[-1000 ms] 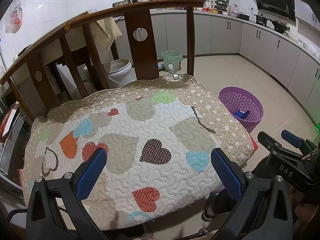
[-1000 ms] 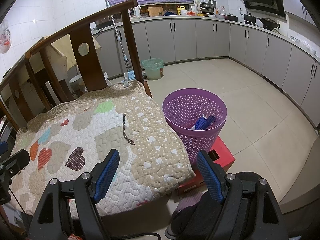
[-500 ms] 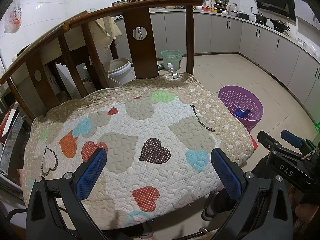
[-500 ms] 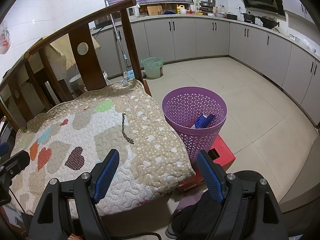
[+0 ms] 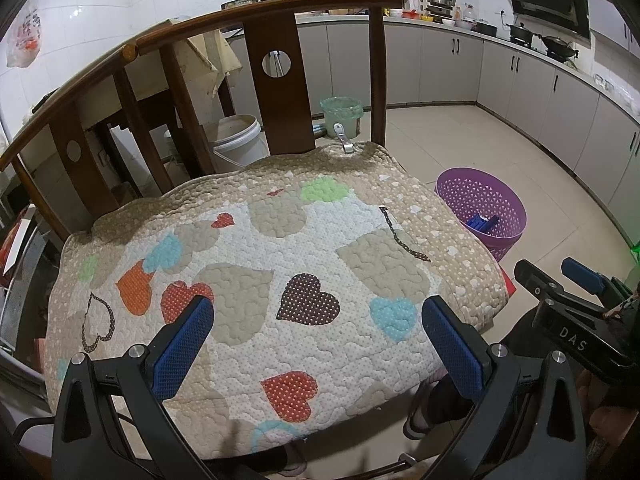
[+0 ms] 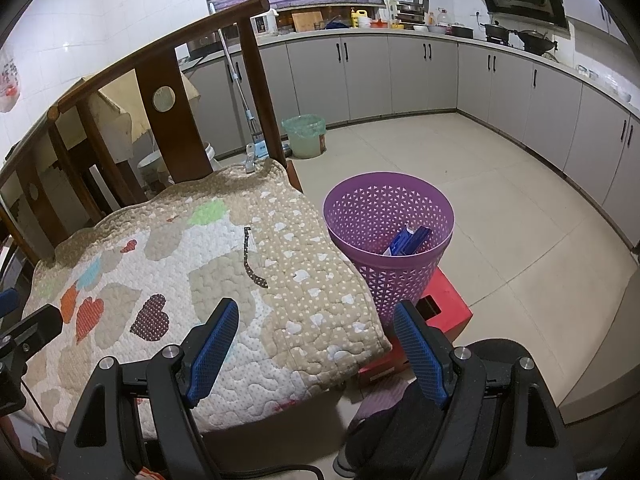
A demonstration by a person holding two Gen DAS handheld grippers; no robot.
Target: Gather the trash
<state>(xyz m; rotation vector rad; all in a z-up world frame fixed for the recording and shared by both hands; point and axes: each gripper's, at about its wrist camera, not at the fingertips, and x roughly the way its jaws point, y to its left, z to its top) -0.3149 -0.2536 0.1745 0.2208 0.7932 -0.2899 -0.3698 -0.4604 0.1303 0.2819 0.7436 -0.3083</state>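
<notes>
A purple mesh basket stands on a red box on the floor, right of a wooden chair; it also shows as the basket in the left wrist view. Blue-and-white trash lies inside it. The chair seat carries a quilted heart-pattern cushion, bare of trash. My left gripper hovers open over the cushion's near edge, nothing between its blue pads. My right gripper is open above the cushion's right corner, empty, and its body shows at the right as the other gripper.
The chair's curved wooden back rises behind the cushion. A green-lined bin, a white bucket and a mop stand beyond it. Grey cabinets line the tiled floor. A person's dark-clothed legs sit below the grippers.
</notes>
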